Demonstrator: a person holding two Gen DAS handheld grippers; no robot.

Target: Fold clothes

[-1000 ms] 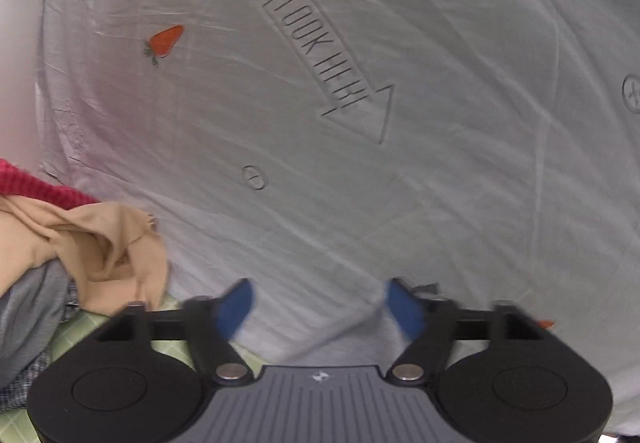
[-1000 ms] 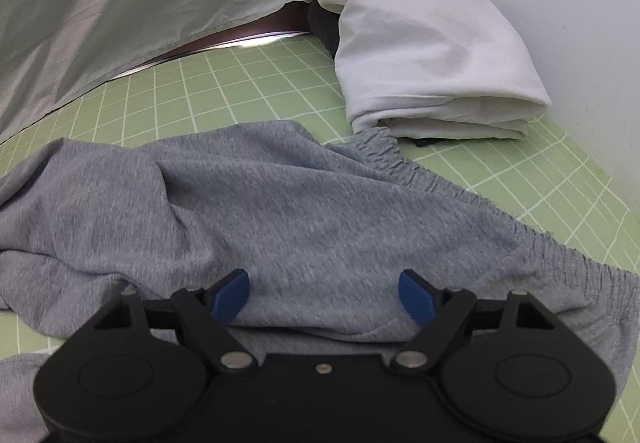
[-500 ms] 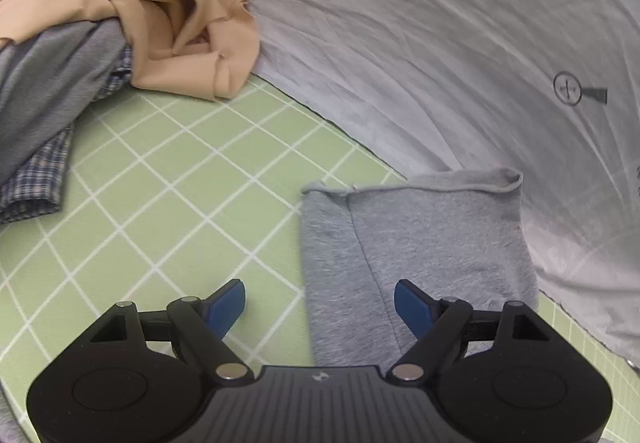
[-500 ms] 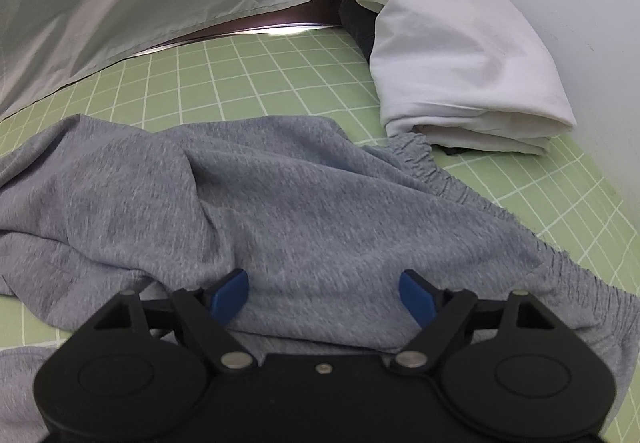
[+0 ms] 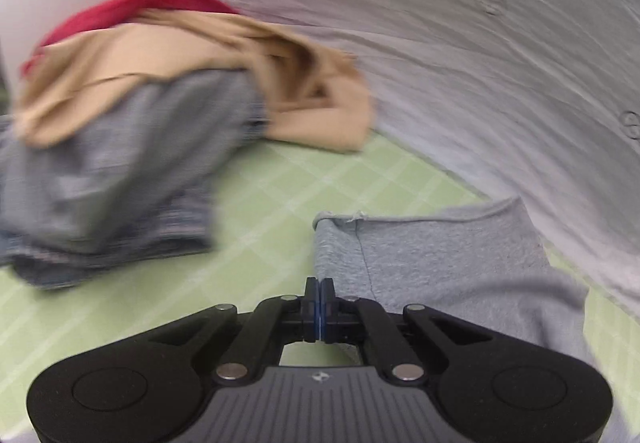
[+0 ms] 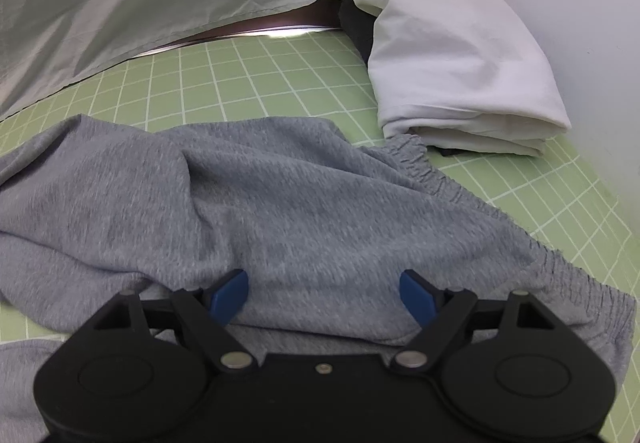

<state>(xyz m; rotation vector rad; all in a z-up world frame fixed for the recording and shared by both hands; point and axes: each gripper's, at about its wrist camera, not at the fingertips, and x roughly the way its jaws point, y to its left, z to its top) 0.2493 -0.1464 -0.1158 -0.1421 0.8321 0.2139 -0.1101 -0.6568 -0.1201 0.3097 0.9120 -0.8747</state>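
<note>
Grey sweatpants lie on the green grid mat (image 5: pixel 276 199). In the left wrist view one leg end (image 5: pixel 440 263) lies flat, hem toward the far side. My left gripper (image 5: pixel 320 283) is shut at that leg's left edge, and the cloth runs into the closed tips. The right wrist view shows the rumpled body of the sweatpants (image 6: pixel 280 203), with the elastic waistband (image 6: pixel 440 179) at the right. My right gripper (image 6: pixel 324 291) hangs just above this cloth, jaws wide open, with nothing pinched between them.
A pile of clothes sits at the left: a tan garment (image 5: pixel 200 55) over a red one (image 5: pixel 140 3) and a blue-grey one (image 5: pixel 120 163). A folded white garment (image 6: pixel 460 63) lies at the back right by the wall. A pale grey printed sheet (image 6: pixel 120 3) hangs behind the mat.
My left gripper dropped toward the mat, swung from the sheet to the trouser leg, and its jaws went from wide open to shut. The right gripper stayed open and nearly still.
</note>
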